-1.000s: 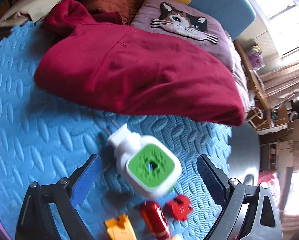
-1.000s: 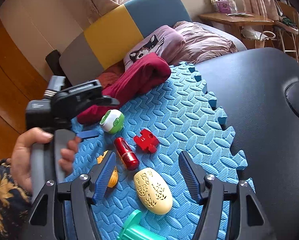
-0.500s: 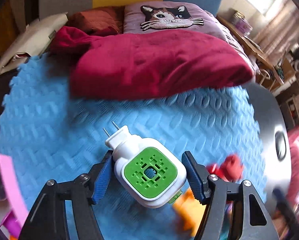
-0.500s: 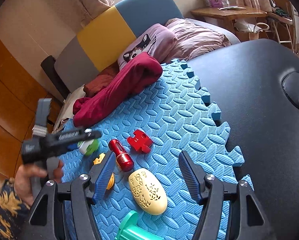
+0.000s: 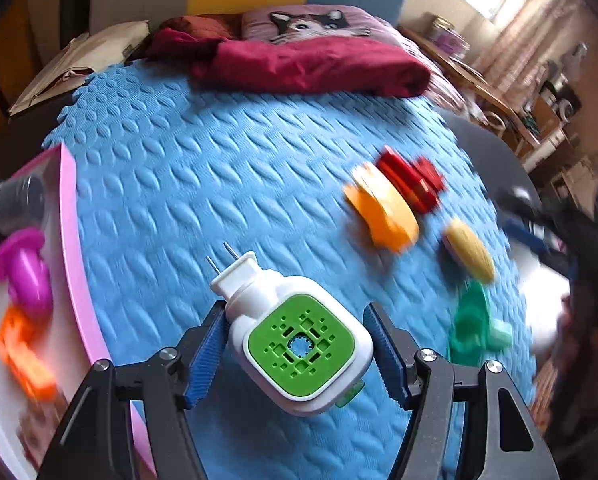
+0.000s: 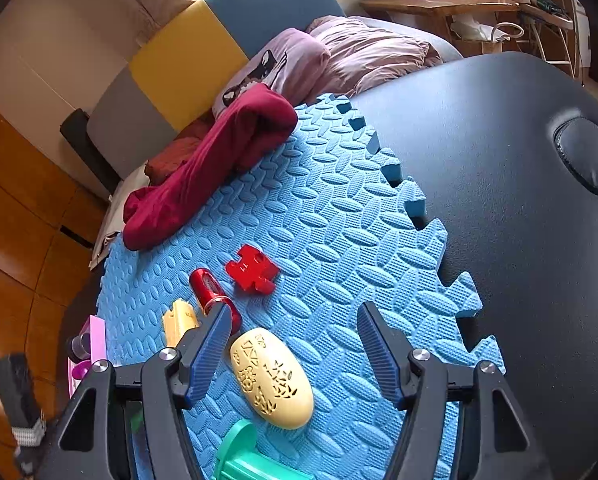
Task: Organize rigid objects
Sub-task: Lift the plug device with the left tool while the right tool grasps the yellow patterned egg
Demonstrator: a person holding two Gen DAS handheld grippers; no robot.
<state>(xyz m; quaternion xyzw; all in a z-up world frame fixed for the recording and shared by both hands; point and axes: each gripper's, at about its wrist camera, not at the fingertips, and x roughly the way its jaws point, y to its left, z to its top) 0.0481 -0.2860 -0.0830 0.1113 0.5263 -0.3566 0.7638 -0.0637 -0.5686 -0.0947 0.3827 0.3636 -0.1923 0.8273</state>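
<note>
One blue foam mat [image 6: 331, 216] fills the scene, a pink tray [image 5: 73, 240] at its left edge. Left gripper [image 5: 297, 354] pinches the white-and-green plug-in device [image 5: 295, 336] above it; right gripper [image 6: 295, 354] hangs spread over a yellow oval [image 6: 273, 378].

one plug-in diffuser [image 5: 299, 336]; one red puzzle piece [image 6: 252, 273]; one yellow perforated shell [image 6: 271, 378]; one pink tray [image 5: 75, 264].

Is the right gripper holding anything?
No, the right gripper stands open above the mat, with the yellow oval case lying loose below it.
</note>
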